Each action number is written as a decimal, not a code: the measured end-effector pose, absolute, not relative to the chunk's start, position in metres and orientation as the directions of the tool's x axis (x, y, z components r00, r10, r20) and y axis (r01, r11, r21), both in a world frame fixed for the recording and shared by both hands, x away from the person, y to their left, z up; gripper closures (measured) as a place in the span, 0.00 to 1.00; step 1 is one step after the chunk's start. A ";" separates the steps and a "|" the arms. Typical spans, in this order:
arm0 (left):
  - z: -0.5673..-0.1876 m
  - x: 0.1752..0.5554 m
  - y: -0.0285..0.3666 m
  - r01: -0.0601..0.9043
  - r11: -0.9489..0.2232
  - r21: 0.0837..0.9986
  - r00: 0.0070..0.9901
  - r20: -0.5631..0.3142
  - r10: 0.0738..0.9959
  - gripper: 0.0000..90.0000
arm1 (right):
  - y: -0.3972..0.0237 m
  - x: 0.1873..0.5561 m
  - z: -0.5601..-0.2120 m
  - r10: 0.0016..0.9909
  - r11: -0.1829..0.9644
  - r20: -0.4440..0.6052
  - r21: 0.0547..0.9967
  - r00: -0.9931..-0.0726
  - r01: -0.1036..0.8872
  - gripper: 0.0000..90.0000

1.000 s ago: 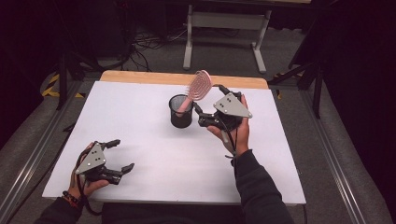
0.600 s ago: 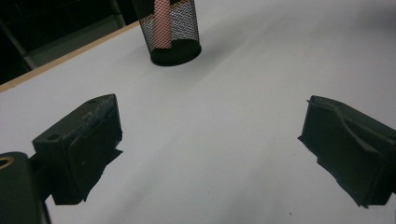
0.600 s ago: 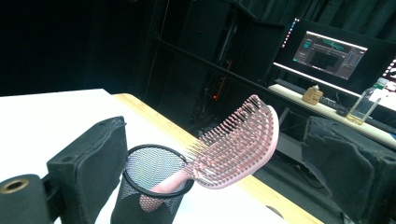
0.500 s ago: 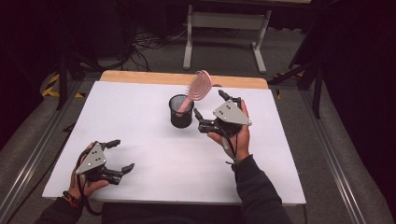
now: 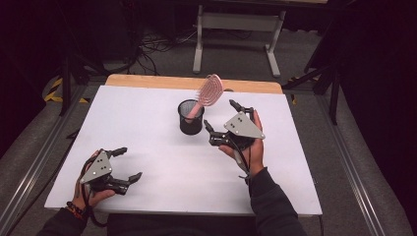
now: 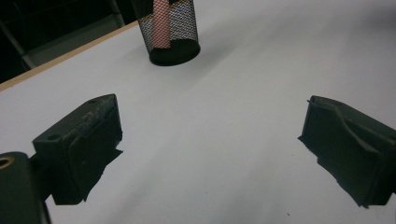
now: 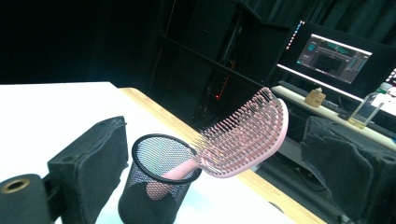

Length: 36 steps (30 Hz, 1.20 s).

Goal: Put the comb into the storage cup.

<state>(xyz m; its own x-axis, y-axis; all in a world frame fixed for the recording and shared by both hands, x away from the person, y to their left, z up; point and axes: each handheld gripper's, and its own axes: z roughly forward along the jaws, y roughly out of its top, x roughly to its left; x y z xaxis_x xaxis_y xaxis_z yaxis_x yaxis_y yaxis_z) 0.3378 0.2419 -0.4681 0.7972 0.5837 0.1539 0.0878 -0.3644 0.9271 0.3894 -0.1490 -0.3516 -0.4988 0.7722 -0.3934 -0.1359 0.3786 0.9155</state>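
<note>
A black mesh cup (image 5: 191,118) stands upright on the white table (image 5: 147,113), a little behind its middle. A pink hairbrush (image 5: 209,92) rests in it handle down, its head leaning out toward the back right. My right gripper (image 5: 220,117) is held just right of the cup, open, with nothing between its fingers; in the right gripper view the cup (image 7: 156,179) and brush (image 7: 247,135) sit between its jaws, farther off. My left gripper (image 5: 127,164) rests near the table's front left, open and empty. The left gripper view shows the cup (image 6: 170,28) far ahead.
A wooden strip (image 5: 192,83) edges the table's far side. Beyond it stands a white metal frame (image 5: 236,29) on the floor. A lit monitor (image 7: 338,51) and a bottle (image 7: 364,109) are on a desk in the dark background.
My right gripper has drawn back from the brush toward the person and a little lower. The brush stays in the cup. The left gripper has not moved.
</note>
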 end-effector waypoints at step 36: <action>-0.467 0.337 0.243 0.084 -0.362 0.928 0.796 0.156 0.584 0.06 | -0.175 0.360 -0.360 0.780 0.389 -0.411 0.909 -0.472 -0.149 0.09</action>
<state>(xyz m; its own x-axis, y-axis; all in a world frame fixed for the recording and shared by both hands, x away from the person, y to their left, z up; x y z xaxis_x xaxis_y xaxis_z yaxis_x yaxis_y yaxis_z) 0.3368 0.2433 -0.4669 0.7963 0.5844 0.1559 0.0839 -0.3620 0.9284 0.3595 -0.1747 -0.3598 -0.4723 0.7797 -0.4111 -0.1487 0.3892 0.9091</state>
